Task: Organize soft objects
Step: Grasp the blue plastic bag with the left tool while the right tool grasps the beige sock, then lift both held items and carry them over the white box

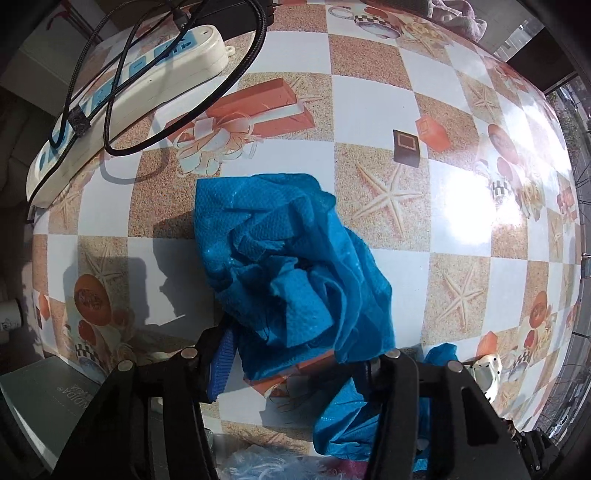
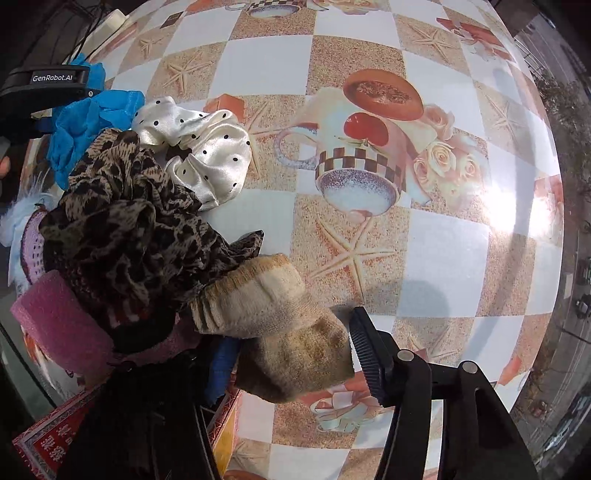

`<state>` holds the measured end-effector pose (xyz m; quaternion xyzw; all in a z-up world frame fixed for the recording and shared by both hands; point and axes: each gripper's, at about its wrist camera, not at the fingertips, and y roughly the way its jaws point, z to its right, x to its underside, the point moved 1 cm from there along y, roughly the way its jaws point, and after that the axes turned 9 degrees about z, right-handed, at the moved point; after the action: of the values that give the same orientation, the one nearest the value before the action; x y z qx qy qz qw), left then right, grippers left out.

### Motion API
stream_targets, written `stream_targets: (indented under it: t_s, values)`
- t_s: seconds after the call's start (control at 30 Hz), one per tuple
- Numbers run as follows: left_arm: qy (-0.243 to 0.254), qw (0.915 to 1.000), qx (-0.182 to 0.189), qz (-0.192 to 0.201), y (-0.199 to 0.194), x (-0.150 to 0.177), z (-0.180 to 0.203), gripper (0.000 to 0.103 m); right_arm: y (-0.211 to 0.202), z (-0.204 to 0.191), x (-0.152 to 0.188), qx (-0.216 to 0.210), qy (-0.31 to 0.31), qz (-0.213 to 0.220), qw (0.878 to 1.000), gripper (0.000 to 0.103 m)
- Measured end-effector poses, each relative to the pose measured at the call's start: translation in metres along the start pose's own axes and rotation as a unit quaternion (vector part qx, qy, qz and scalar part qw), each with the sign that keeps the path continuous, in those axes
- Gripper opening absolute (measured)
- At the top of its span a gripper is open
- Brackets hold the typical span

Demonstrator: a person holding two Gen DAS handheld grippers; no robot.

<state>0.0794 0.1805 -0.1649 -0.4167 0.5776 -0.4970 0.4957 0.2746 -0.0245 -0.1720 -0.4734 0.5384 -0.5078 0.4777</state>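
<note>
A crumpled blue cloth [image 1: 291, 266] lies on the checkered tablecloth [image 1: 369, 74] just ahead of my left gripper [image 1: 295, 365], whose jaws are open with the cloth's near edge between them. In the right wrist view my right gripper [image 2: 291, 365] is open around a beige knitted sock [image 2: 273, 325]. Left of the sock lies a pile: a leopard-print scarf [image 2: 129, 221], a white polka-dot scrunchie [image 2: 207, 155], a pink foam block [image 2: 55, 317], and the blue cloth [image 2: 85, 122] under the other gripper.
A white power strip [image 1: 129, 99] with black cables lies at the far left. A red printed box [image 2: 48, 439] sits at the near left edge. A small brown square [image 1: 406, 146] rests on the tablecloth. A grey cloth [image 1: 458, 18] lies at the far edge.
</note>
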Motion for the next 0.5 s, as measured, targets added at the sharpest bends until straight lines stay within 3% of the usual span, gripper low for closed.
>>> stream_targets:
  t_s: [0.03, 0.2, 0.5]
  values:
    - [0.006, 1.0000, 0.005, 0.000, -0.002, -0.001, 0.000, 0.018, -0.002, -0.003, 0.000, -0.006, -0.002, 0.002, 1.000, 0.037]
    - [0.026, 0.9987, 0.007, 0.042, -0.033, -0.001, 0.007, 0.018, -0.024, 0.004, -0.002, -0.019, 0.030, 0.025, 0.999, 0.027]
    - [0.123, 0.9835, 0.042, 0.125, -0.116, 0.023, 0.059, 0.018, -0.076, 0.054, 0.003, -0.034, 0.117, 0.065, 0.990, 0.027]
